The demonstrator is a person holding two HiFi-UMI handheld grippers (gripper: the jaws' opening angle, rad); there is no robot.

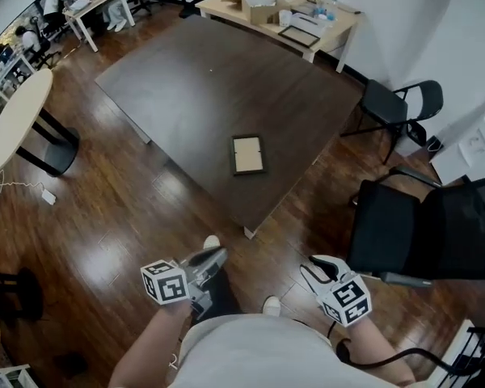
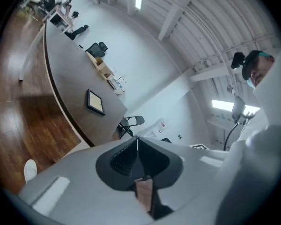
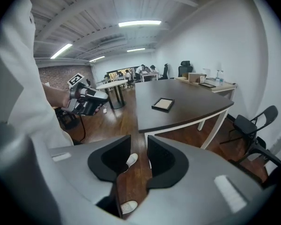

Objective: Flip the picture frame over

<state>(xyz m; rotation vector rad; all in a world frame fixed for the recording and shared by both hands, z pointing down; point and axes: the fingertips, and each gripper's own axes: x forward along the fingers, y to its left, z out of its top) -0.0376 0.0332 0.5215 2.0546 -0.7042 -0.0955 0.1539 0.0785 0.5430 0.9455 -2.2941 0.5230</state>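
Left gripper (image 1: 214, 257) hangs low over the wooden floor (image 1: 145, 217) in front of the person, its jaws pressed together with nothing between them. Beyond it, the picture frame (image 1: 248, 154) lies flat on the dark brown table (image 1: 186, 87). It is a small rectangle with a dark border around a pale tan panel. The frame sits near the table's near right edge, not far from the corner over a white leg (image 1: 248, 233), and is well apart from both grippers. Bare tabletop surrounds it on every side. Its long axis runs roughly away from the person, slightly tilted. Right gripper (image 1: 319, 267) is held low too, its jaws a narrow gap apart and empty. Further right, two black chairs (image 1: 424, 233) stand near the table's right side.
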